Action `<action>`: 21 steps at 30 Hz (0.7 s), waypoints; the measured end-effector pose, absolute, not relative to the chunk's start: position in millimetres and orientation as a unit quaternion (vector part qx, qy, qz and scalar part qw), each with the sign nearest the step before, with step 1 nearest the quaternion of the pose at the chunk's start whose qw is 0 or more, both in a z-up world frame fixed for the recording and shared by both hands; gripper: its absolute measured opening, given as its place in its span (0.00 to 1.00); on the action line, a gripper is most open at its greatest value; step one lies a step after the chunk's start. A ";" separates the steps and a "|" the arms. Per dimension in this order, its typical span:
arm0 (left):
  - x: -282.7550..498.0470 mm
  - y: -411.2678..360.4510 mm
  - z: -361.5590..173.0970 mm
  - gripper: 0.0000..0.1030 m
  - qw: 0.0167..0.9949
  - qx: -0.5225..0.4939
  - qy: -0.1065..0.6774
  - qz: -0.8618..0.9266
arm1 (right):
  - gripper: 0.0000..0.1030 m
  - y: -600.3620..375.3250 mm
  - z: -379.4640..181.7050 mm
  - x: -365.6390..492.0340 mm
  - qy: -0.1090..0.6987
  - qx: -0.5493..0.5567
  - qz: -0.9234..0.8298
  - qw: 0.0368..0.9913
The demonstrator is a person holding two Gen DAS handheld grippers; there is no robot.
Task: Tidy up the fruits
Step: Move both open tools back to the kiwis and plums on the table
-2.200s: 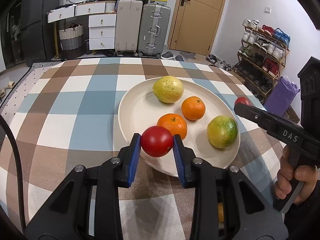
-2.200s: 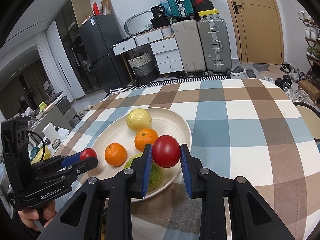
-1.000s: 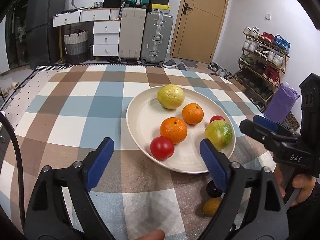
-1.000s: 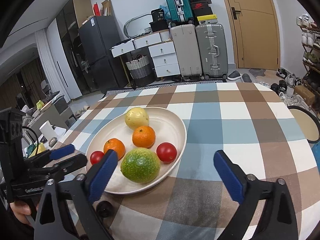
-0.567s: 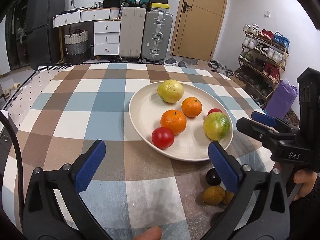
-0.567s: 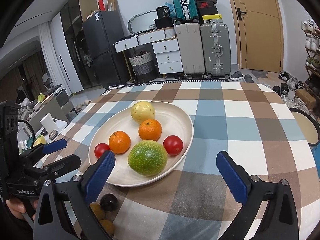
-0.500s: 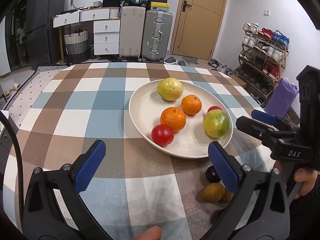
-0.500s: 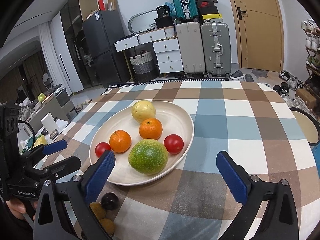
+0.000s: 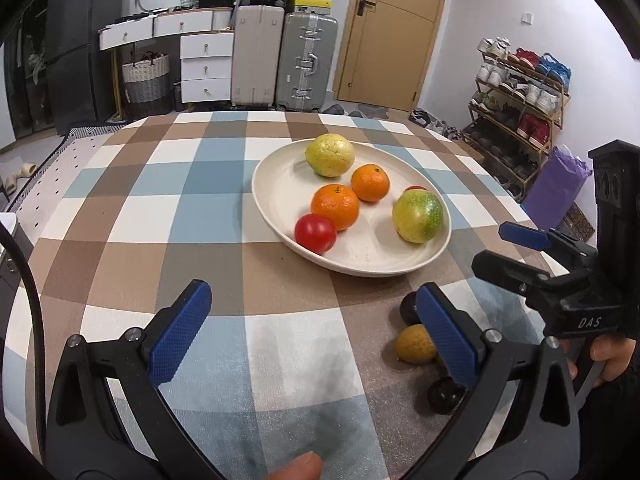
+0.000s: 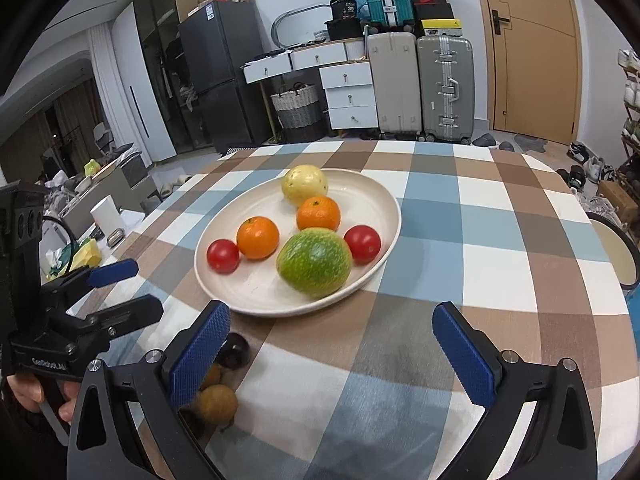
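A white plate [image 9: 280, 200] [image 10: 368, 196] on the checked tablecloth holds two red tomatoes [image 9: 315, 233] [image 10: 362, 243], two oranges [image 9: 335, 207] [image 10: 318, 213], a yellow fruit [image 9: 329, 155] [image 10: 304, 185] and a green fruit [image 9: 417, 217] [image 10: 314, 261]. Small dark and brown fruits [image 9: 415, 344] [image 10: 218, 403] lie on the cloth in front of the plate. My left gripper [image 9: 316, 336] is open and empty, short of the plate. My right gripper [image 10: 332, 352] is open and empty, also short of the plate. Each gripper shows in the other's view [image 9: 532, 256] [image 10: 116, 292].
The round table's edge [image 10: 628, 320] curves close on the right. Suitcases [image 9: 280, 60], white drawers [image 9: 206, 68] and a basket [image 9: 146, 78] stand behind the table. A shoe rack [image 9: 516, 92] stands at the right wall, a door [image 10: 532, 48] at the back.
Both grippers held a tomato each, let them go onto the plate, opened wide and drew back toward me. The small fruits in front of the plate came into view.
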State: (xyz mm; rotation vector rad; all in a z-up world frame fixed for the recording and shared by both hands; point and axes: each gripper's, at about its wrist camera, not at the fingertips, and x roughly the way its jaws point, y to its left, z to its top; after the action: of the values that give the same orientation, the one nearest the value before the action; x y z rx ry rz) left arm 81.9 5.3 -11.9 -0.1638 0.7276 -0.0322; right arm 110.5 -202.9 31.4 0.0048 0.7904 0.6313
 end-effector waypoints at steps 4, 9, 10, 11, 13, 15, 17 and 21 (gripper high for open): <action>80.4 -1.5 -10.3 0.99 0.930 -0.066 0.362 -0.028 | 1.00 -205.0 26.2 98.6 0.407 -0.003 0.312 0.858; 77.4 -6.6 -7.5 0.99 0.927 -0.059 0.368 -0.045 | 1.00 -204.7 22.5 82.5 0.429 -0.020 0.313 0.847; 77.5 -6.7 -8.0 0.99 0.926 -0.060 0.371 -0.044 | 1.00 -203.3 21.1 79.9 0.433 -0.024 0.312 0.845; 77.0 -7.0 -7.9 0.99 0.926 -0.060 0.370 -0.042 | 1.00 -202.0 19.8 78.1 0.436 -0.028 0.311 0.844; 77.5 -6.0 -8.4 0.99 0.926 -0.063 0.369 -0.043 | 1.00 -197.5 16.5 73.8 0.442 -0.035 0.315 0.839; 77.5 -5.0 -8.8 0.99 0.926 -0.068 0.369 -0.047 | 1.00 -193.6 13.3 72.3 0.448 -0.037 0.316 0.836; 79.1 -4.4 -10.3 0.99 0.925 -0.068 0.371 -0.044 | 1.00 -189.4 10.2 71.1 0.454 -0.042 0.316 0.832; 81.7 -3.2 -12.1 0.99 0.923 -0.071 0.375 -0.042 | 1.00 -185.0 9.6 70.7 0.459 -0.043 0.318 0.828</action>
State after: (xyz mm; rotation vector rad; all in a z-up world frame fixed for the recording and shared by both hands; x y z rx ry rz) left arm 81.7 -3.2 -12.1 -0.1454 0.7700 -0.0862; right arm 70.7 -185.0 9.6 -0.0908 0.9746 0.6746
